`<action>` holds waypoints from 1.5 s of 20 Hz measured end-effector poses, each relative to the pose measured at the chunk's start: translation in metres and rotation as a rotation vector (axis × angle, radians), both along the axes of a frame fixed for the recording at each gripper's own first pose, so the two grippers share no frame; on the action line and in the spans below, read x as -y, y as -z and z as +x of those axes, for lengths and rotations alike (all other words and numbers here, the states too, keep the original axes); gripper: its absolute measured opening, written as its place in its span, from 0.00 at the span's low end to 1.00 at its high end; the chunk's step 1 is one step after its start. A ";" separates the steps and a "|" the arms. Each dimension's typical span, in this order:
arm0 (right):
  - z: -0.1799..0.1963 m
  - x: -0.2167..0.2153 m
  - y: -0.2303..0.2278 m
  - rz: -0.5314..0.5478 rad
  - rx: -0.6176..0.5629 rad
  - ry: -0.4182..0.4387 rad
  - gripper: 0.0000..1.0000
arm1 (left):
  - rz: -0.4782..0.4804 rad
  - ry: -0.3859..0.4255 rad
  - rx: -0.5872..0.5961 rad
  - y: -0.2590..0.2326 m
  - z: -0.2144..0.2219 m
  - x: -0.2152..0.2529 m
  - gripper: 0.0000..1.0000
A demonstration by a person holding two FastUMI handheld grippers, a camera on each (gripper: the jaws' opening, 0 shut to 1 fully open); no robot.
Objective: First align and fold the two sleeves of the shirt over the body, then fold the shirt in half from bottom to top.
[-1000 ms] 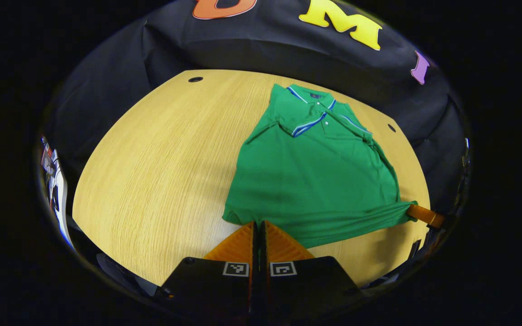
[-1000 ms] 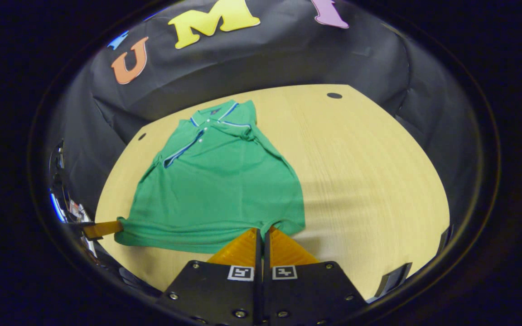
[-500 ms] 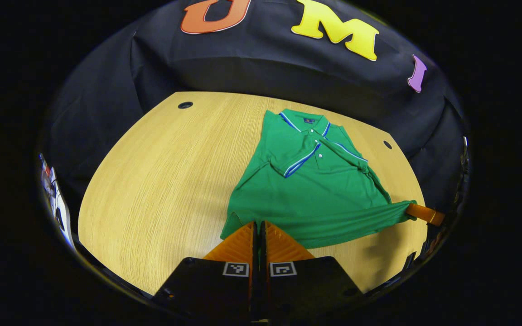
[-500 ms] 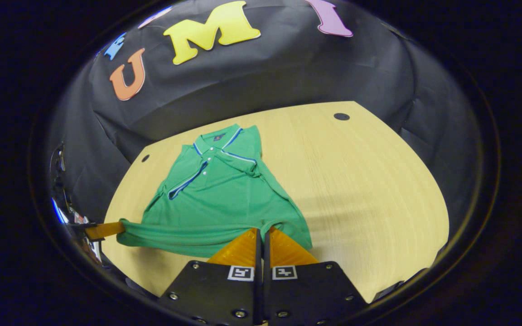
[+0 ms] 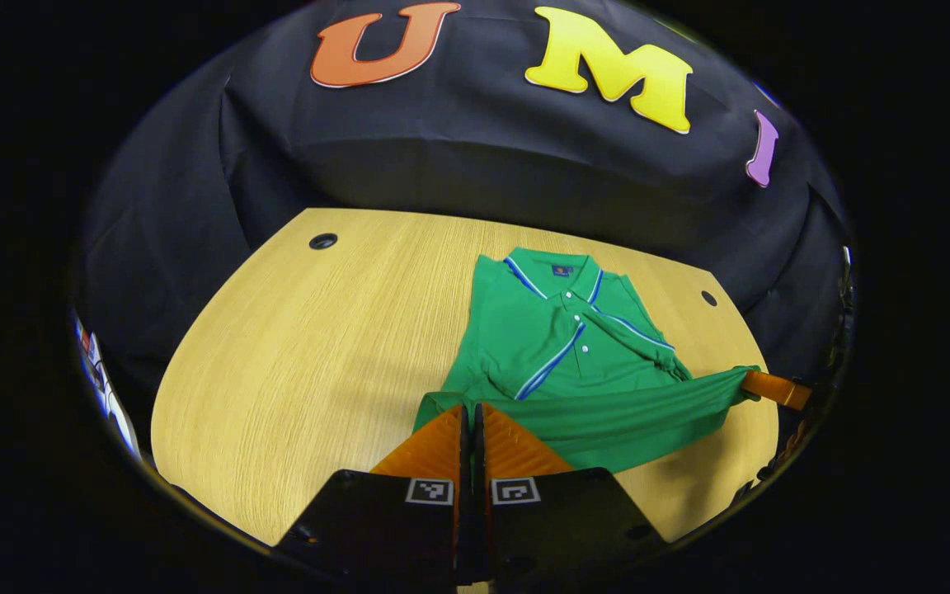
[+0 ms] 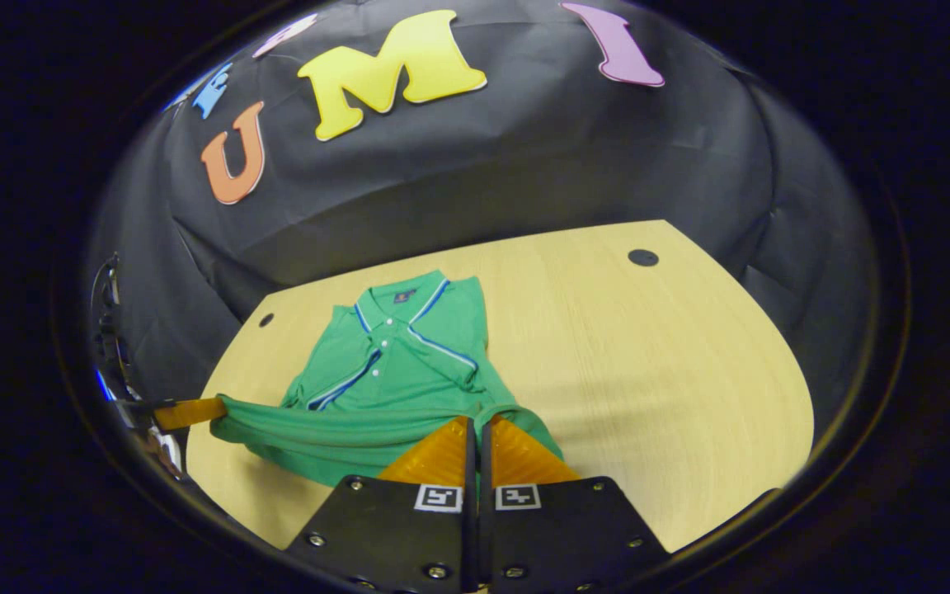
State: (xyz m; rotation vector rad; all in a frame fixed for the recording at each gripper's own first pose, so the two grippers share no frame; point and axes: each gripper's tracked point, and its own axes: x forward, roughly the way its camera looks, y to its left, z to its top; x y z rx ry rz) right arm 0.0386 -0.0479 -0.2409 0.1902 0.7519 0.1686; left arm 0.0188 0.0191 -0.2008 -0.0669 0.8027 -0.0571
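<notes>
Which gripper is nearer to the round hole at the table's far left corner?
Left. The left gripper pinches the shirt hem on the hole side; the right gripper grips the opposite hem corner.

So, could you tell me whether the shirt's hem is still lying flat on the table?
No: both grippers hold the green shirt by its hem, raised off the table and stretched between them.

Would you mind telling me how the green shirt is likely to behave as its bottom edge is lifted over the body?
The shirt is probably floppy: its hem sags between the left gripper and the right gripper. It looks light, lifting in thin folds. It may slide on the smooth table, since nothing pins the collar.
</notes>
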 end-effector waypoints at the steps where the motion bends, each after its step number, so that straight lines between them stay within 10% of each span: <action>1: 0.007 -0.001 -0.001 0.003 0.007 0.000 0.00 | -0.003 0.000 0.006 0.000 0.009 0.001 0.03; 30: 0.221 -0.018 0.037 -0.035 0.087 -0.012 0.00 | -0.035 -0.016 0.126 0.045 0.237 0.010 0.03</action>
